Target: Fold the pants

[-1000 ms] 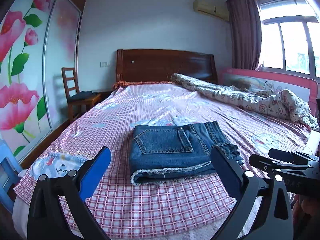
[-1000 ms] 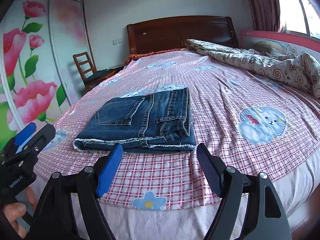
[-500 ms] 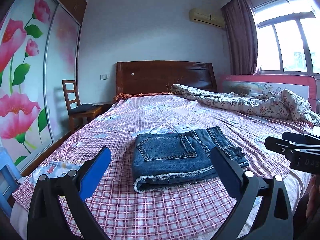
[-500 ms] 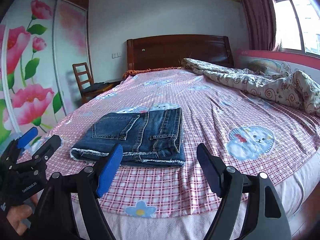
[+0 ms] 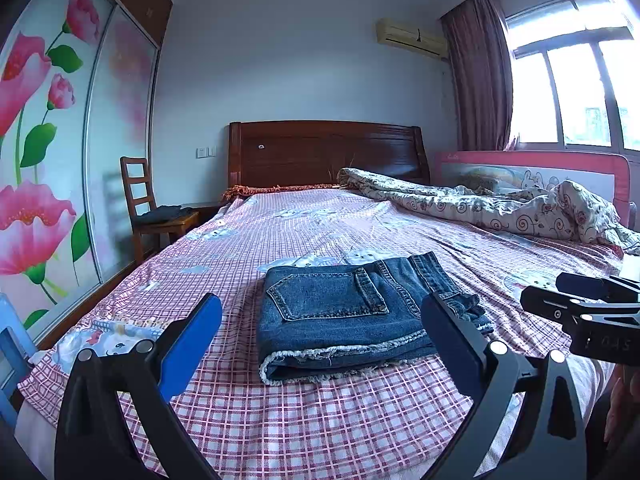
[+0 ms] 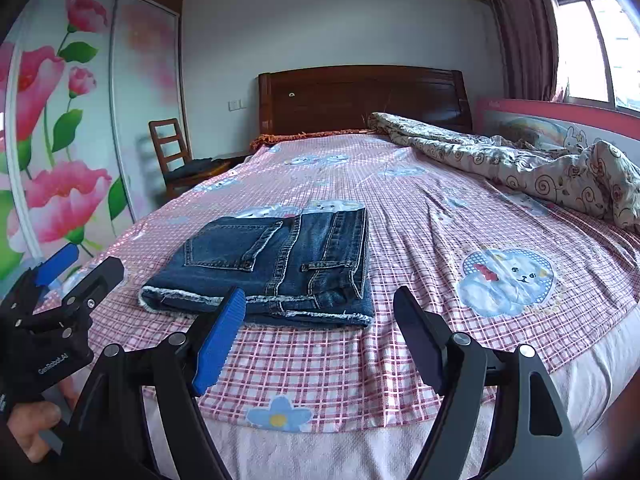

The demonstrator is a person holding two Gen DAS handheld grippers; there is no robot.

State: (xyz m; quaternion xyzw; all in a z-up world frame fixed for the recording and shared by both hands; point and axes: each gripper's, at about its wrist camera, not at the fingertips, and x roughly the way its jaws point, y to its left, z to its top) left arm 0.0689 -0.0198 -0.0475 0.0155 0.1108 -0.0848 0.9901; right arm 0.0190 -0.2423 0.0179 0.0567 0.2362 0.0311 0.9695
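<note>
The pants (image 5: 356, 316) are blue jeans. They lie folded in a neat flat pile on the bed (image 5: 320, 420), near its front edge. In the left wrist view they sit in the middle of the frame, a bit below the center. In the right wrist view the pants (image 6: 276, 268) sit in the middle too, a little to the left. A back pocket faces up, and the frayed white hem faces the front of the bed.

The left gripper (image 5: 320, 340) is at the bottom of its frame. Its two fingers are spread wide and hold nothing. It is close to the pants but does not touch them. The right gripper (image 6: 320, 332) is at the bottom of its own frame. Its fingers are spread wide too, and it holds nothing. It is just in front of the pants and does not touch them.

The bed has a pink checked sheet with little animal pictures. A crumpled blanket (image 5: 500, 208) lies on the right side of the bed, far from the pants. A dark wood headboard (image 5: 324, 152) stands at the back. A wooden chair (image 5: 152, 208) stands at the left, beside a wardrobe with big pink flowers (image 5: 44, 128) on it.
</note>
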